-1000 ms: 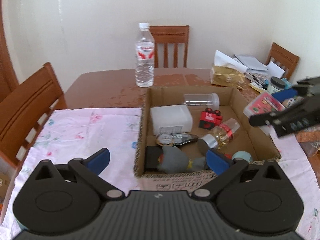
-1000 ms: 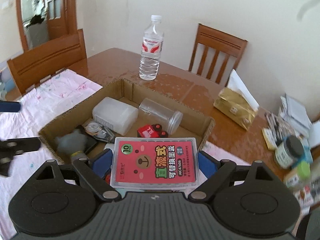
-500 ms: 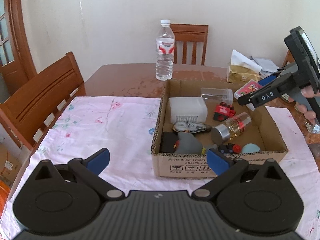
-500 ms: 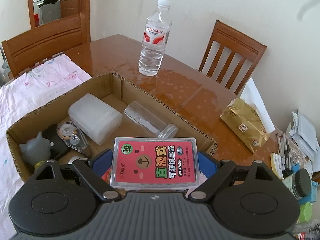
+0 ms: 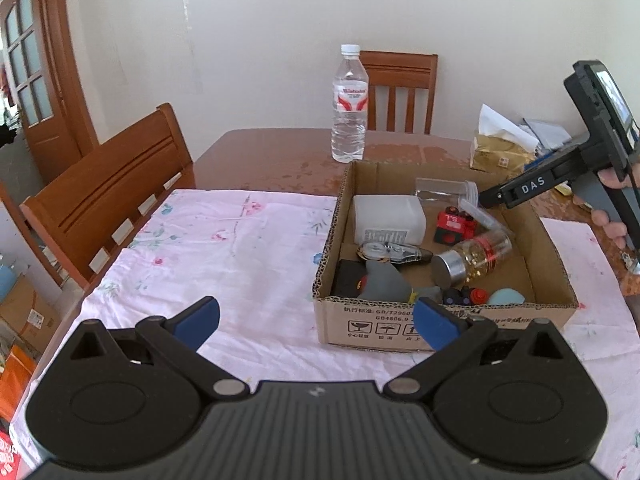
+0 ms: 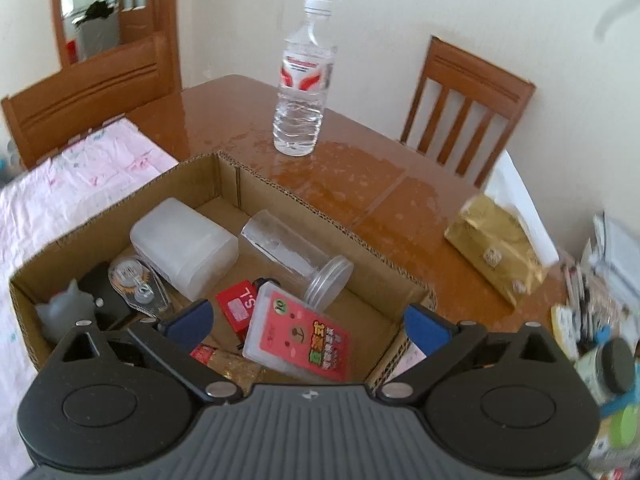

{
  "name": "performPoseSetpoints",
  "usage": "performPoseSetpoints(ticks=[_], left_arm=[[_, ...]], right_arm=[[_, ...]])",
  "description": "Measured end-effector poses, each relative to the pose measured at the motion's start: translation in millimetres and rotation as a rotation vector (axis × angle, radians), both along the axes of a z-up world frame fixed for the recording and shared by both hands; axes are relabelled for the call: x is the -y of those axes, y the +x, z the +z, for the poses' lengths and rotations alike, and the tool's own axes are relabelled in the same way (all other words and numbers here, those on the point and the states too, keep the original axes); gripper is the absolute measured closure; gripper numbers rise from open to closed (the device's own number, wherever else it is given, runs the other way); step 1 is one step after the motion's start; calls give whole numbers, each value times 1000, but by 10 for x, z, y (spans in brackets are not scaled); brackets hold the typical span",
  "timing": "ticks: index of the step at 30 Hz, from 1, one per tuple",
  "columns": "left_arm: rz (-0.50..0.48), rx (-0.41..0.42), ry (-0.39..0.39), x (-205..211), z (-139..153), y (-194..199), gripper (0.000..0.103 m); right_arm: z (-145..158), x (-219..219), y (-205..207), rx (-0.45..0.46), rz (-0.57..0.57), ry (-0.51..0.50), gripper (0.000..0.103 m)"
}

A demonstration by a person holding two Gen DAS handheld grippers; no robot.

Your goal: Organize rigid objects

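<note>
A cardboard box (image 5: pixel 448 320) (image 6: pixel 192 172) on the table holds several rigid objects: a white plastic case (image 6: pixel 182 248), a clear jar (image 6: pixel 296 258), a red toy (image 6: pixel 236 306), a gold-filled bottle (image 5: pixel 474 258), a grey figure (image 5: pixel 386 282). A clear case with a red label (image 6: pixel 300 338) lies tilted in the box, just below my right gripper (image 6: pixel 306 326), which is open and empty above the box's near right side. My left gripper (image 5: pixel 316 322) is open and empty, in front of the box over the cloth.
A water bottle (image 5: pixel 350 104) (image 6: pixel 302 84) stands behind the box. A gold tissue pack (image 6: pixel 496 256) and desk clutter (image 6: pixel 600 320) lie to the right. Wooden chairs (image 5: pixel 108 196) surround the table. A pink floral cloth (image 5: pixel 224 248) covers the near table.
My right gripper opened and let go of the red-label case, which dropped into the box. My left gripper drew back from the box.
</note>
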State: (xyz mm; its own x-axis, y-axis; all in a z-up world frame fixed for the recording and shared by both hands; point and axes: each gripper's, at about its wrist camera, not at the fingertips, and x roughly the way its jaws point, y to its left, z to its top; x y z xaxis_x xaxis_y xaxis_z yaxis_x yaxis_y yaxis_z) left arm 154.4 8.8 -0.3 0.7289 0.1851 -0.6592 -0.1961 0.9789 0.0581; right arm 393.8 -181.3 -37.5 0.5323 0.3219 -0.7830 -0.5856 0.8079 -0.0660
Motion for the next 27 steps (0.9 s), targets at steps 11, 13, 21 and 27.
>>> performPoseSetpoints(ticks=[11, 13, 21, 27], left_arm=[[-92, -33, 22, -39, 122, 144, 1], [-115, -45, 32, -32, 145, 223, 1], [-192, -69, 63, 22, 330, 413, 1], [-232, -115, 56, 50, 384, 471, 1]], right_arm=[[448, 41, -759, -94, -318, 25, 0], [507, 39, -985, -96, -367, 30, 0], [584, -1, -1690, -85, -611, 39, 0], [662, -61, -1872, -77, -683, 68, 0]])
